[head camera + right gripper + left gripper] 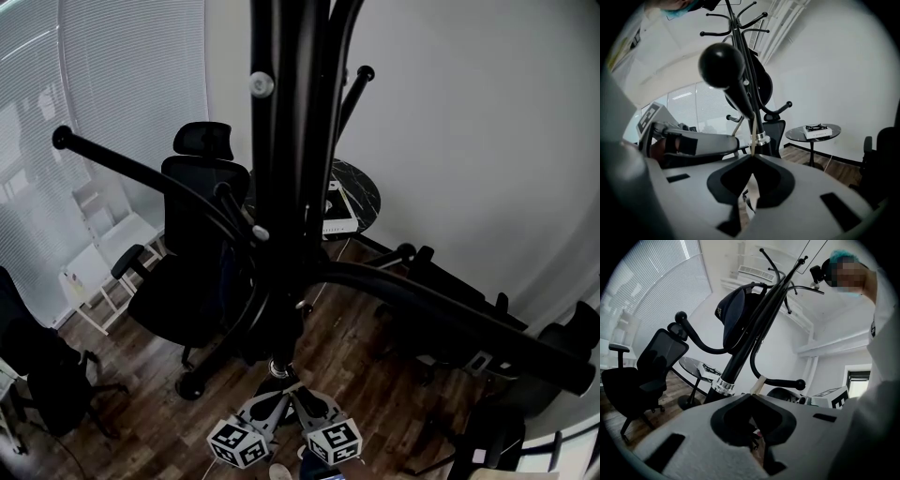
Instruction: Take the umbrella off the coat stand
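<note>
The black coat stand (286,141) rises through the middle of the head view, with ball-tipped arms spreading from it. A long black umbrella (746,345) with a silver collar (723,386) lies close along its pole. A beige strap (752,133) runs from a ball-tipped arm (723,65) down to the jaw tips. My left gripper (277,382) and right gripper (290,381) meet low at the pole, by the collar (278,367). Both sets of jaws look closed, the strap (760,383) ending at their tips. A dark cap (733,315) hangs higher up.
A black office chair (192,244) stands left of the stand, and a round dark table (356,192) holding a white box sits behind it. A white folding chair (103,248) is by the blinds. More dark chairs (450,319) crowd the right, over wood flooring.
</note>
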{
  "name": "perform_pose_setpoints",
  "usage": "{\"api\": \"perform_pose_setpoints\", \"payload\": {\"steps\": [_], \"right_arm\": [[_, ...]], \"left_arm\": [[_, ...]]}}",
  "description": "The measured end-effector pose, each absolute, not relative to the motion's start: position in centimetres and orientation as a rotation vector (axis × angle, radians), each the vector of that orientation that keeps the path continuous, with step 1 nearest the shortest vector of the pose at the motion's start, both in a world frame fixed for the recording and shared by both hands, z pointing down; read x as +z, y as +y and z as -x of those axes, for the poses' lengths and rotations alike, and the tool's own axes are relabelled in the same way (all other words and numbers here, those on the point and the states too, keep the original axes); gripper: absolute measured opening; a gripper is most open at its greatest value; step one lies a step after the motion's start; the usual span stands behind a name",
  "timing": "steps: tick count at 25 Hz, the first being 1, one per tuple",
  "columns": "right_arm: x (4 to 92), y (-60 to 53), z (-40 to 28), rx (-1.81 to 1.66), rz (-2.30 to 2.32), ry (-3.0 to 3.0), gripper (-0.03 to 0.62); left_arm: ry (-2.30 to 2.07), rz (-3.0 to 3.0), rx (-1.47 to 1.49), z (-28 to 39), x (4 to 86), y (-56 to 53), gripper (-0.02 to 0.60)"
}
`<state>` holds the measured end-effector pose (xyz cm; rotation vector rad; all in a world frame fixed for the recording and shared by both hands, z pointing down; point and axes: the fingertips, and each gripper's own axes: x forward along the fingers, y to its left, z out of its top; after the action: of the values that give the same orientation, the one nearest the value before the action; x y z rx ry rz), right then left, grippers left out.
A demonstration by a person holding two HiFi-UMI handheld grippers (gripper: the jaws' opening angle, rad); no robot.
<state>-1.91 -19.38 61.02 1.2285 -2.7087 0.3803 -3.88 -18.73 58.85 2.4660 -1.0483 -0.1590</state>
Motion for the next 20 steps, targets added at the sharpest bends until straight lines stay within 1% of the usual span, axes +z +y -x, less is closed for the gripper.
{"api": "perform_pose_setpoints", "payload": {"steps": [10, 20], "right_arm": [[60.8, -19.4, 1.1, 0.518, -1.267, -2.722, 0.014], [59.5, -19.2, 0.3, 0.536, -1.280, -2.776, 0.014]], "left_arm": [[-1.031, -2.447, -0.197, 3.6, 58.5, -18.6, 0.020], [-1.001, -2.472, -0.246, 2.8, 57.4, -18.6, 0.020]]}}
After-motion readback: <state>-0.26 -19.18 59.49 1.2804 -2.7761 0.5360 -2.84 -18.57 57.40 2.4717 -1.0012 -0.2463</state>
